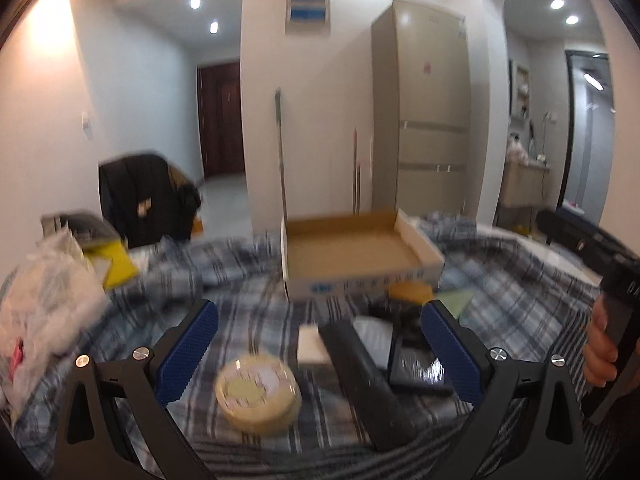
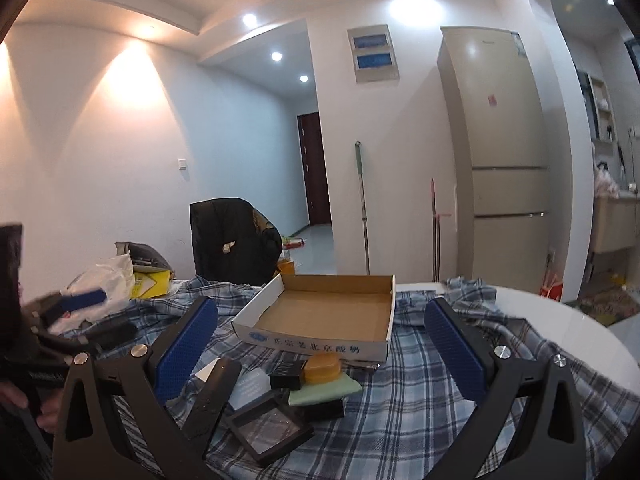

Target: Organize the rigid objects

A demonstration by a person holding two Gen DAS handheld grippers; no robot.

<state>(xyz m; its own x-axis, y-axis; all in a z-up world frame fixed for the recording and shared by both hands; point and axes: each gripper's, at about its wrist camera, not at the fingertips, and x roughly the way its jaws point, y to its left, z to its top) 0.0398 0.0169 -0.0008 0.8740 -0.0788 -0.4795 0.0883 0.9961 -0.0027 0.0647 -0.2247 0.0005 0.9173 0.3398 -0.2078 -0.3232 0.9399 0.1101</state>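
Both my left gripper point(image 1: 320, 344) and right gripper point(image 2: 320, 344) hang wide open with empty jaws, nothing picked yet. The cardboard box point(image 2: 320, 316) sits empty at twelve o'clock; the tape roll point(image 1: 258, 392), at my left's six o'clock, looks the likeliest first grab.

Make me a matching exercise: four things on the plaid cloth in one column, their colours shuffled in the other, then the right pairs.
Things:
1. roll of tape
2. soap-like bar
3. long remote-like bar
4. folded cloth

Colours:
A. black
B. pale green
C. pale yellow
D. amber orange

Pairs: 1-C, 2-D, 3-A, 4-B
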